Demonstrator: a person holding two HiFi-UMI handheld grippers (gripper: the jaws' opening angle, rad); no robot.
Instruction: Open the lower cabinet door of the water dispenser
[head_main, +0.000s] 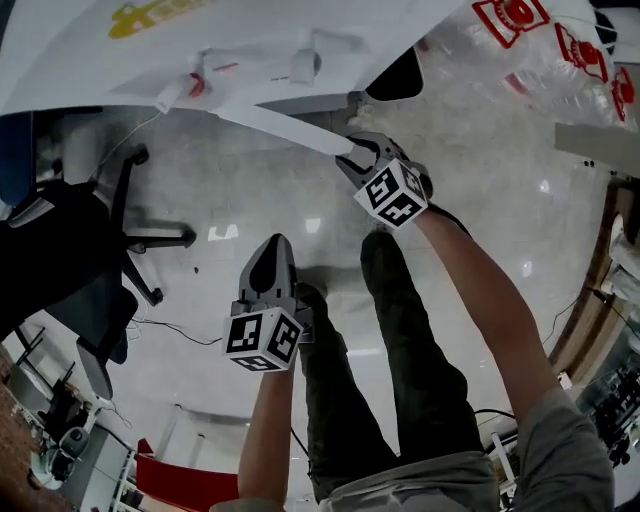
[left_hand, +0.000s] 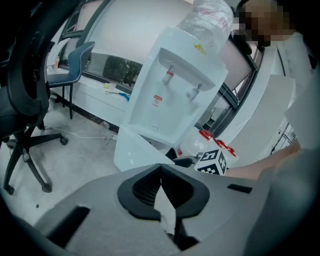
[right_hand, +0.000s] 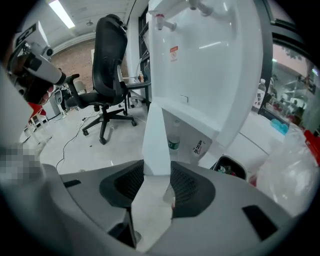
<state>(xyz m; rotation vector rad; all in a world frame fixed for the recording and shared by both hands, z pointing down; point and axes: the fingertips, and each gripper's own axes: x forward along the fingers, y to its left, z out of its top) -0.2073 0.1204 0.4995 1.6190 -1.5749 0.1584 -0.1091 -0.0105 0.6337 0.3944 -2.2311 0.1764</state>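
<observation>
Glossy pale tiled office floor (head_main: 240, 190) lies under a tall white plastic water dispenser (head_main: 150, 50) at the frame's top, its flat white lower cabinet door (head_main: 290, 128) standing ajar.
At upper centre the right gripper (head_main: 352, 158) pinches the door's free edge; at lower centre the left gripper (head_main: 272, 252) hangs apart, jaws pressed together, empty.

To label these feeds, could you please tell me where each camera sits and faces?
Head view: on the person's head, looking steeply down; shows forearms, legs, left hand-held gripper, right hand-held gripper.
Left gripper view: rides that hand-held gripper, faces the water dispenser; its shut jaws show.
Right gripper view: rides its hand-held gripper, jaws clamping the cabinet door.
Shared: all three show the door.
</observation>
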